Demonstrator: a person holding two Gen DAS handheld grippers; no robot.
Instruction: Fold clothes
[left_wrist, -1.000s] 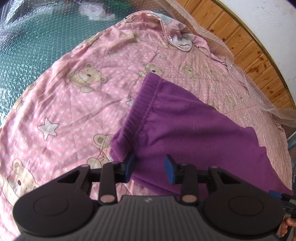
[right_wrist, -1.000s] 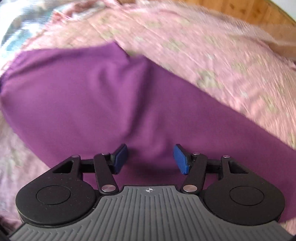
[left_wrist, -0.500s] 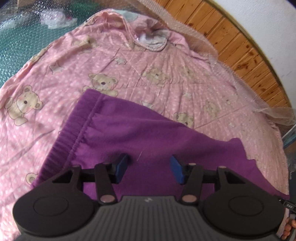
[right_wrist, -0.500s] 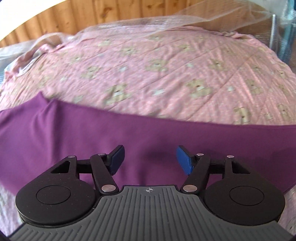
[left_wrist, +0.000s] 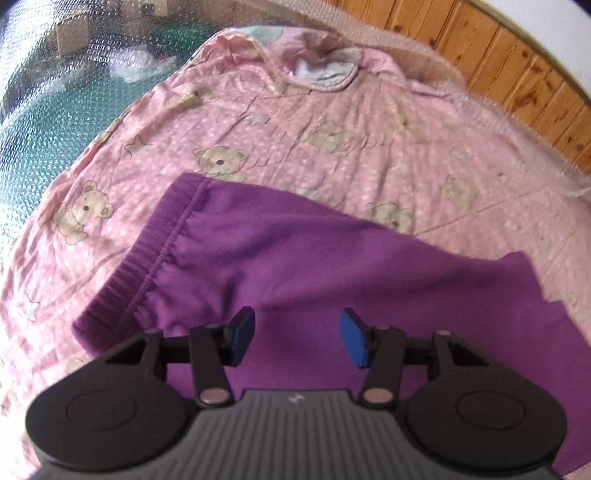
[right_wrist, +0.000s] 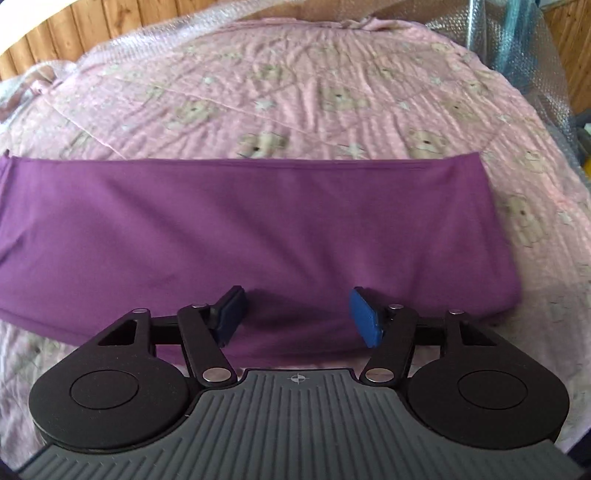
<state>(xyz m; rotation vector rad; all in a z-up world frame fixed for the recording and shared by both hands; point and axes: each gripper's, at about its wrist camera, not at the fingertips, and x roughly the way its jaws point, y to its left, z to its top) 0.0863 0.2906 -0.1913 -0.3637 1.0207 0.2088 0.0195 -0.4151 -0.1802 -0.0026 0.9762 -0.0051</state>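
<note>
Purple fleece trousers (left_wrist: 295, 258) lie flat on a pink bear-print bedspread (left_wrist: 295, 129). In the left wrist view their ribbed elastic waistband (left_wrist: 147, 251) runs down the left side. My left gripper (left_wrist: 297, 338) hovers open over the fabric just right of the waistband, nothing between its blue pads. In the right wrist view the trouser leg (right_wrist: 258, 221) stretches across the frame, its hem end (right_wrist: 495, 229) on the right. My right gripper (right_wrist: 295, 315) is open above the leg's near edge and holds nothing.
The pink bedspread (right_wrist: 332, 92) covers the whole bed. A wooden panelled wall (left_wrist: 498, 55) runs behind it. Bubble wrap (left_wrist: 55, 110) over a green surface lies off the bed's left side. A rumpled pillow corner (left_wrist: 325, 70) sits at the far end.
Both grippers have pulled back and risen, still open. The left one shifted right from the waistband corner to over the seat. The right one swung round until the leg lies level across its view.
</note>
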